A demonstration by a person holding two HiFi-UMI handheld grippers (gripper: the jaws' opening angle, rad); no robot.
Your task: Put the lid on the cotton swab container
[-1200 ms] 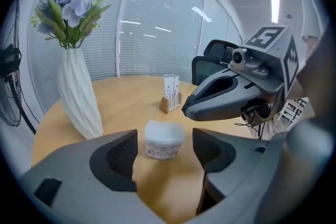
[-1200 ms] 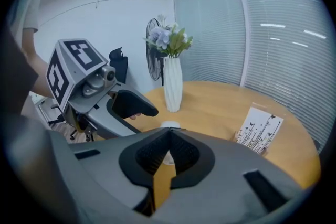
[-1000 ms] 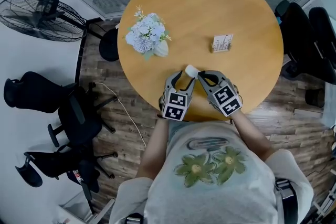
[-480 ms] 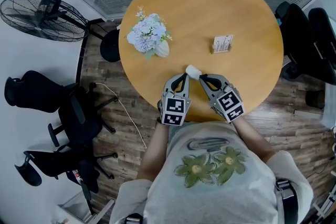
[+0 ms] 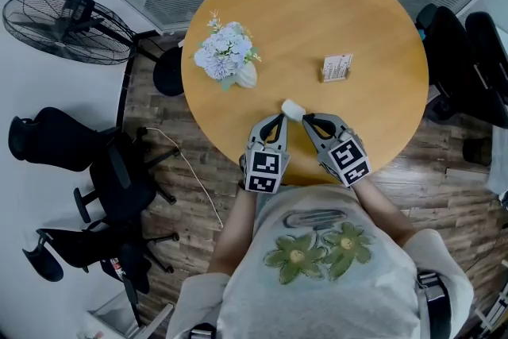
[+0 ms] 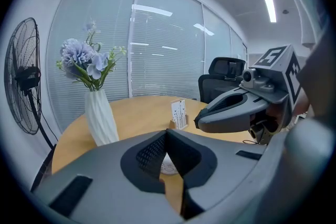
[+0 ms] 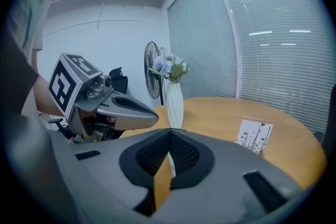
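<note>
Head view: left tongs point(image 5: 277, 120), right tongs point(image 5: 307, 120) shut, tips flanking container point(image 5: 292, 109), maybe touching.

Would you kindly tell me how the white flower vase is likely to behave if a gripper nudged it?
The vase is tall and narrow with flowers spreading above it, so it would probably tip rather than slide. Its ridged white body looks hard, perhaps ceramic, so likely stiff and breakable if it fell.

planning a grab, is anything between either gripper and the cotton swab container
Nothing visible. The cotton swab container sits on bare table just beyond the shut left gripper and right gripper; the vase and card stand farther back.
</note>
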